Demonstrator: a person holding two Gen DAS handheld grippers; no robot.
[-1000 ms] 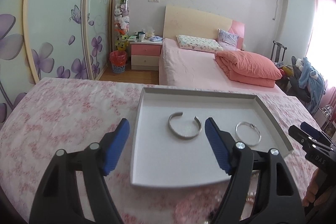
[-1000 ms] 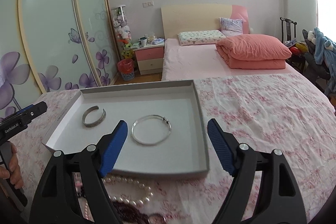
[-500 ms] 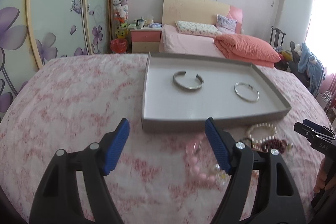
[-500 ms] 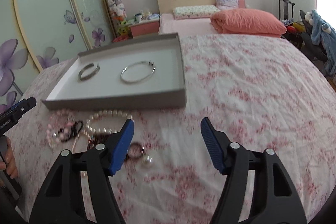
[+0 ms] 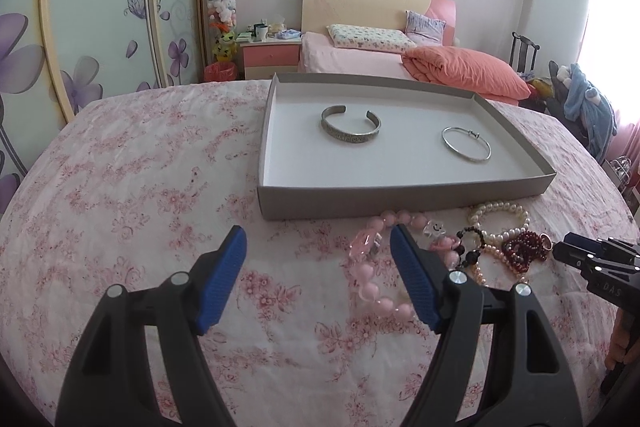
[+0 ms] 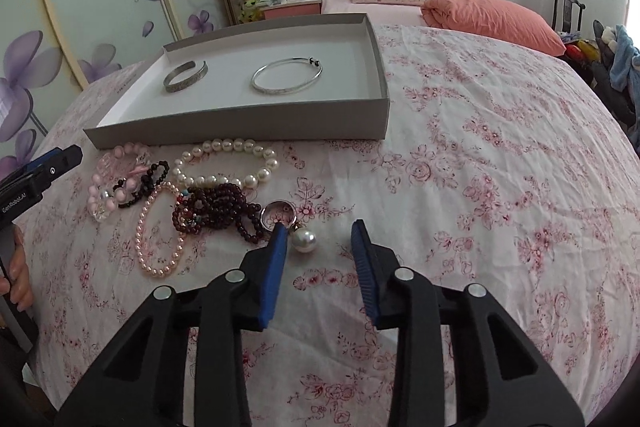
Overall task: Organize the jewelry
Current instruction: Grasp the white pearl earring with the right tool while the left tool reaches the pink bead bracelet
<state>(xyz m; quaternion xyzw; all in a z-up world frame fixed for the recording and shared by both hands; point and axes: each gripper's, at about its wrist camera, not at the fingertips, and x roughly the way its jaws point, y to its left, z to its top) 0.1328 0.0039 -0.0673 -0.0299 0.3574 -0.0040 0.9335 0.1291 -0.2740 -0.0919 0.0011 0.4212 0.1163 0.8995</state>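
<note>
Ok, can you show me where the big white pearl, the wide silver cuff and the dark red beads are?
big white pearl [image 6: 303,241], right wrist view, its round middle.
wide silver cuff [image 5: 350,137], left wrist view, its engraved front band.
dark red beads [image 6: 216,205], right wrist view, middle of the heap.

A table under a pink flowered cloth [image 6: 480,155] carries everything; a shallow grey tray [image 6: 240,125] sits on it; just in front of the tray lie a white pearl bracelet [image 6: 228,163], a pink bead bracelet [image 6: 108,183], dark red beads [image 6: 216,207], a thin pearl strand [image 6: 160,231] and a pearl pendant [image 6: 304,239].
</note>
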